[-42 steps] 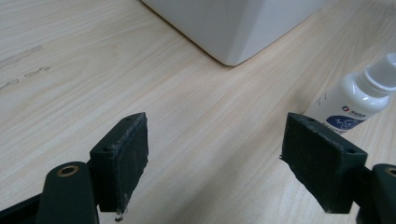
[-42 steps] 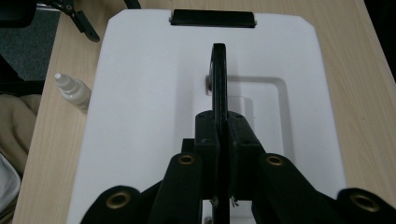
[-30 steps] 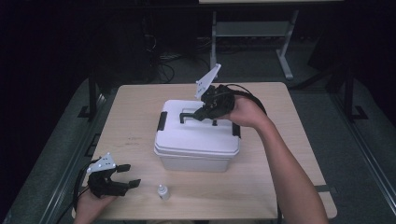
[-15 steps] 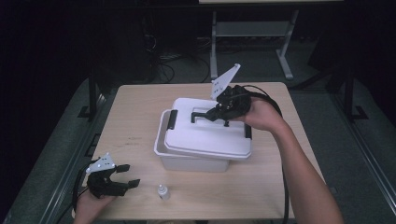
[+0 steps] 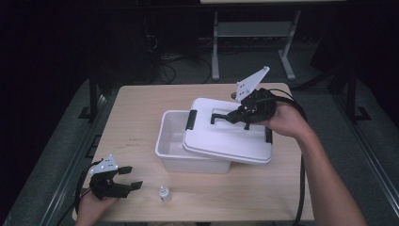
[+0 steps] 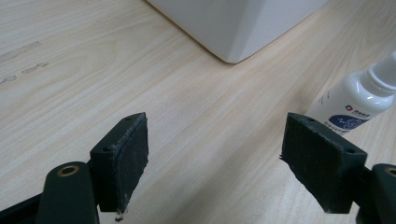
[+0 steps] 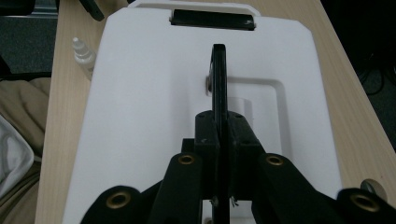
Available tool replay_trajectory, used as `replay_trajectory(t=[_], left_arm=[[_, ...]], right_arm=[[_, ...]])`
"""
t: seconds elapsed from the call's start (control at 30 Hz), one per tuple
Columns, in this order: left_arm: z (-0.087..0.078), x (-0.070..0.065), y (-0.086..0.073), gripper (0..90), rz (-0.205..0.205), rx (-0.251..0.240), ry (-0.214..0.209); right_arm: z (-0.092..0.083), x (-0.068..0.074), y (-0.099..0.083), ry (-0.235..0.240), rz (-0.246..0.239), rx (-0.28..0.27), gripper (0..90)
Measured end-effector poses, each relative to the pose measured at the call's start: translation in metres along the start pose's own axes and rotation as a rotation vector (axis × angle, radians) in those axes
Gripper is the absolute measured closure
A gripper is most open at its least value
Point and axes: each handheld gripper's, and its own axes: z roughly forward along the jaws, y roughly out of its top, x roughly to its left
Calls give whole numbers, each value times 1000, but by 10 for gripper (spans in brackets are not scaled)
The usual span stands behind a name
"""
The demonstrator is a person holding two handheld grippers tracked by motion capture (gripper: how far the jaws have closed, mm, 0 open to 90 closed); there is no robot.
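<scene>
Right gripper view shows the right tool clamping the lid's black handle; left tool gapes empty.

A pale wood-grain surface with rounded corners stands on a dark floor. On it sits a white plastic storage box, roughly at the middle, slightly toward the right. A small white dropper bottle stands upright near the front edge, apart from the box. In the left gripper view the bottle shows a printed label, and the box corner rests flat on the wood
</scene>
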Motion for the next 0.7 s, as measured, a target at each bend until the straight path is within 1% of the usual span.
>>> replay_trajectory(t=[0.03,0.23,0.3,0.37,0.4,0.43,0.5,0.67,0.7], left_arm=[[1,0,0,227,3,8,2],[2,0,0,227,0,11,5],[2,1,-1,227,-4,12,6],[2,1,-1,227,-8,13,3],[3,1,-1,227,-6,20,2],[3,2,-2,227,-7,23,3],[3,2,-2,227,-8,20,3],[2,3,-3,228,-7,18,10],[2,3,-2,229,-7,19,9]], right_arm=[[-1,0,-2,-2,6,3,840],[-8,1,-13,-9,22,7,840],[-14,2,-18,-14,32,1,840],[-15,3,-20,-16,36,-2,840],[-19,3,-24,-23,38,-3,840],[-19,3,-24,-23,38,-3,840],[-25,4,-29,-30,49,-2,840],[-32,6,-38,-37,62,3,840],[-35,6,-43,-41,69,7,839]])
